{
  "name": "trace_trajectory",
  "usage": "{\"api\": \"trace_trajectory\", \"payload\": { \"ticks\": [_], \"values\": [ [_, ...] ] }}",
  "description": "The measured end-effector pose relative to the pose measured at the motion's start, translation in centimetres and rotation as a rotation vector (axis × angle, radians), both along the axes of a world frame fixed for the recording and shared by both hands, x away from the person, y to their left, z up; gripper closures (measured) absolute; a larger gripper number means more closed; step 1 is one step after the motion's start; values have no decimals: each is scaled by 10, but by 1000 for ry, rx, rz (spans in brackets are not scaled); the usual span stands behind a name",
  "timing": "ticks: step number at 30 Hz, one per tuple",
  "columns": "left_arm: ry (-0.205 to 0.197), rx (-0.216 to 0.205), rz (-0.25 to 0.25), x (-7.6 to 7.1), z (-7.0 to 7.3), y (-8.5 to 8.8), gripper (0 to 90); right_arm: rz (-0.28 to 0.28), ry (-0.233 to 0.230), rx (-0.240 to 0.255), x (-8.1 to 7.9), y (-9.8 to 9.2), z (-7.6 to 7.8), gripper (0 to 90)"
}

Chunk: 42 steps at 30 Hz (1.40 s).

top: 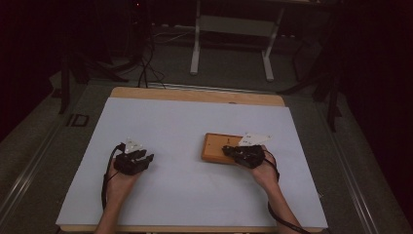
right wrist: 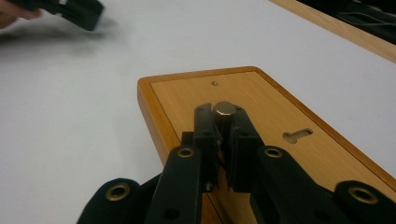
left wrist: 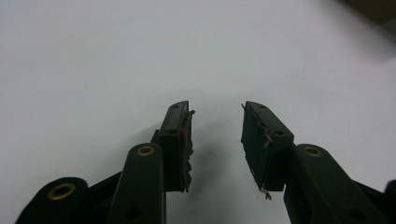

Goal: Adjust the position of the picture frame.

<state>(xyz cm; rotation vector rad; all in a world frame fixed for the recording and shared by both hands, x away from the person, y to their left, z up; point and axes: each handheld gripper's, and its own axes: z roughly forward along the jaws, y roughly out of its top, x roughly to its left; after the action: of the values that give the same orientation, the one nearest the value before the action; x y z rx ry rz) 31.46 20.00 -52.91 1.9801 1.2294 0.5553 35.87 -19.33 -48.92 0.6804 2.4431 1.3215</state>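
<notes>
- Forearms of mine come in from the near edge in the high view, one at each side of the white table.
- Left gripper sits near the left part of the sheet, resting low over bare white surface, well apart from the wooden board.
- Right gripper reaches over the board's right end; the board lies flat, right of the table's middle.
- From the left gripper view, my left gripper has its jaws standing apart with nothing between them, only white tabletop ahead; the pads look frayed at the edges.
- From the right gripper view, my right gripper has its jaws clamped on a small metal peg whose round top shows between the tips.
- Beneath it lies the wooden board with a raised rim, a keyhole slot to the right and a small screw farther off.
- At the far left of that view my left gripper is blurred.
</notes>
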Motion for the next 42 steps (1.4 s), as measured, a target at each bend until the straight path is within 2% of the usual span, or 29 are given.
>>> {"api": "trace_trajectory", "payload": {
  "ticks": [1,9,11,12,14,15,19,23,26,28,30,35,39,42],
  "values": [
    [0,1,0,0,0,0,619,24,-2,1,-3,7,1,843],
    [-7,1,0,0,0,0,619,103,5,-13,-10,31,-3,844],
    [-5,5,-1,0,0,-1,619,153,5,-12,-17,41,-7,844],
    [-5,7,-2,0,0,-1,619,153,5,-12,-17,41,-7,844],
    [-7,5,-2,0,0,-1,620,207,10,2,-24,49,-8,843],
    [-7,6,-2,0,0,-1,620,207,10,2,-24,49,-8,843],
    [-12,13,-9,0,0,-2,622,277,-1,3,-34,60,-8,843],
    [-39,17,-47,-3,2,-8,633,319,-2,-10,-41,67,-10,843],
    [-32,16,-77,-2,2,-15,650,333,6,-16,-42,70,-13,843],
    [-27,-1,-100,-1,1,-19,678,341,8,-5,-42,70,-15,843],
    [-32,2,-123,-1,1,-23,715,351,14,4,-43,69,-16,843],
    [-27,-30,-171,0,0,-31,778,388,25,8,-46,68,-19,842],
    [-24,-21,-203,2,-1,-38,815,404,38,13,-48,66,-21,842],
    [-16,7,-241,4,-4,-51,822,399,43,4,-49,62,-22,842]
  ]
}}
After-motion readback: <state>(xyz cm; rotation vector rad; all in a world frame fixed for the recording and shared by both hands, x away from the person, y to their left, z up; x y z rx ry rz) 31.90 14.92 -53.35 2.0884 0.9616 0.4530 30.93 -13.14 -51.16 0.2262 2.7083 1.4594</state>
